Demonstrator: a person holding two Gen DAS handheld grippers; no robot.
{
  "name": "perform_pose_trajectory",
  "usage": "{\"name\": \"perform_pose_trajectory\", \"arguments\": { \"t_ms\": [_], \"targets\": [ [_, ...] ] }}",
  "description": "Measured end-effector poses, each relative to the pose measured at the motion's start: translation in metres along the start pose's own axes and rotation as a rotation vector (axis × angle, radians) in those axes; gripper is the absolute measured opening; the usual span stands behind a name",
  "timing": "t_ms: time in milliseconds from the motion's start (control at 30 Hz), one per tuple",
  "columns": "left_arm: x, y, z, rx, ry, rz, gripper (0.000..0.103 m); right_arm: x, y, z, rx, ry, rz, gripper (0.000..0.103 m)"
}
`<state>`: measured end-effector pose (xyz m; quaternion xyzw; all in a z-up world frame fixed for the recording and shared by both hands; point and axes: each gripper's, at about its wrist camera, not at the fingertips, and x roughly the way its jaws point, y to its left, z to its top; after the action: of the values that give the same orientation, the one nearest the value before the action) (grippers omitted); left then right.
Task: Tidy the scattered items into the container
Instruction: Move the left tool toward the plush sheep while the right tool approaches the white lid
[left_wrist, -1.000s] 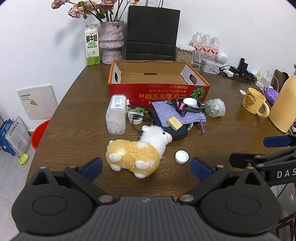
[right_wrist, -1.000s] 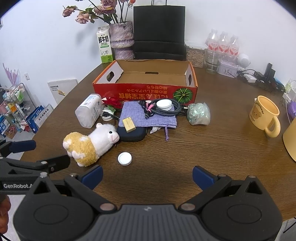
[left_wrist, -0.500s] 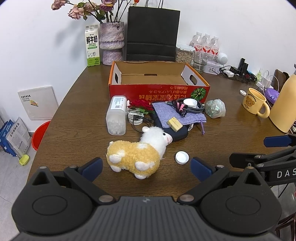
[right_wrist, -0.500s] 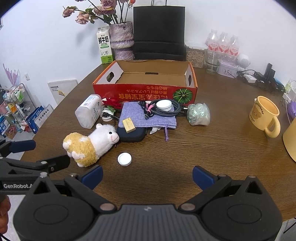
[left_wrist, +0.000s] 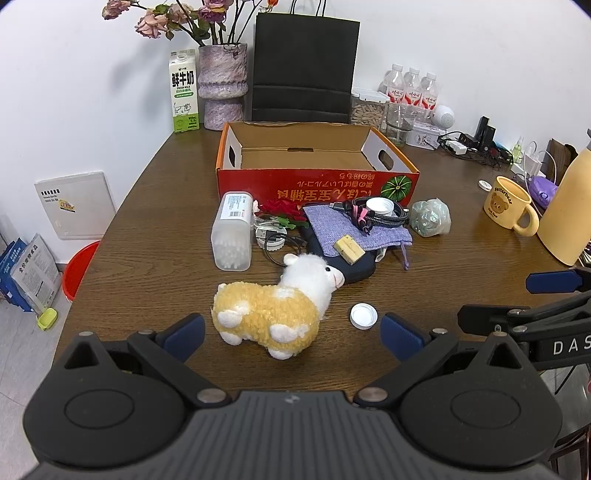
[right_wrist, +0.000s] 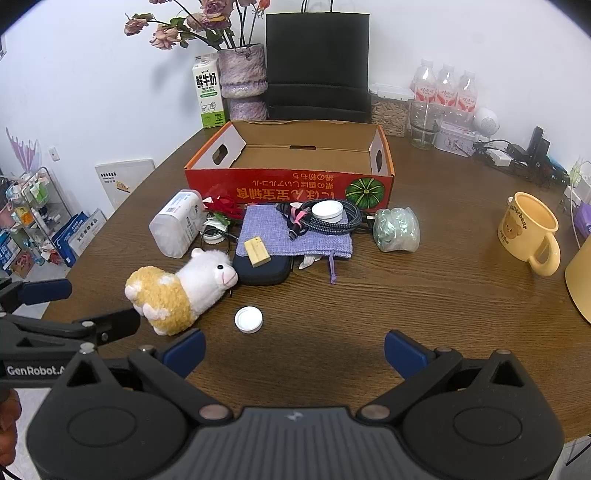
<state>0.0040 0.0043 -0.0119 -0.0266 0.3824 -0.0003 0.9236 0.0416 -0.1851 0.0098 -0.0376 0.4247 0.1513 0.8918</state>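
Note:
An open red cardboard box (left_wrist: 317, 184) (right_wrist: 288, 189) stands mid-table with nothing visible inside. In front of it lie a swab jar (left_wrist: 232, 230), a purple pouch (right_wrist: 295, 240) under a coiled cable (right_wrist: 328, 218), a yellow block (left_wrist: 349, 251), a dark case (right_wrist: 266, 273), a crumpled plastic bag (right_wrist: 396, 229), a white cap (left_wrist: 364, 315) (right_wrist: 248, 319) and a plush alpaca (left_wrist: 273, 314) (right_wrist: 181, 291). My left gripper (left_wrist: 291, 334) is open just short of the alpaca. My right gripper (right_wrist: 294, 352) is open near the cap, holding nothing.
A yellow mug (right_wrist: 528, 229) and a tall yellow flask (left_wrist: 565, 214) stand at the right. Along the back are a milk carton (left_wrist: 183, 96), a vase (left_wrist: 221, 92), a black paper bag (left_wrist: 303, 66), bottles and tangled chargers (right_wrist: 517, 158). The table edge curves away on the left.

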Motion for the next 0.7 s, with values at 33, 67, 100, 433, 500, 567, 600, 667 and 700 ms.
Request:
{"name": "perform_pose_trajectory", "arguments": {
  "t_ms": [33,67,100,433,500,567,600,667,700],
  "targets": [
    [0.0,0.0,0.0,0.001,-0.001,0.001,0.103,0.001,0.0,0.001,0.0,0.001,0.001,0.103],
    [0.0,0.0,0.0,0.001,-0.002,0.002,0.103,0.001,0.0,0.001,0.002,0.003,0.003,0.103],
    [0.001,0.0,0.001,0.0,-0.001,0.001,0.103,0.002,0.0,0.002,0.004,0.005,0.005,0.103],
    [0.016,0.007,0.0,-0.002,-0.013,-0.006,0.103,0.02,-0.003,0.002,0.015,0.008,0.038,0.103],
    [0.019,0.009,-0.002,-0.005,-0.024,-0.01,0.103,0.025,-0.005,0.001,0.026,0.009,0.07,0.103],
    [0.023,0.011,-0.004,-0.003,-0.032,-0.012,0.103,0.03,-0.005,-0.001,0.029,0.002,0.079,0.103],
    [0.025,0.012,-0.004,-0.002,-0.035,-0.013,0.103,0.032,-0.004,-0.002,0.027,-0.002,0.081,0.103],
    [0.03,0.013,-0.006,0.001,-0.039,-0.013,0.103,0.036,-0.004,-0.004,0.021,-0.012,0.082,0.103],
    [0.032,0.013,-0.006,0.002,-0.04,-0.013,0.103,0.038,-0.004,-0.005,0.019,-0.016,0.084,0.103]
  ]
}}
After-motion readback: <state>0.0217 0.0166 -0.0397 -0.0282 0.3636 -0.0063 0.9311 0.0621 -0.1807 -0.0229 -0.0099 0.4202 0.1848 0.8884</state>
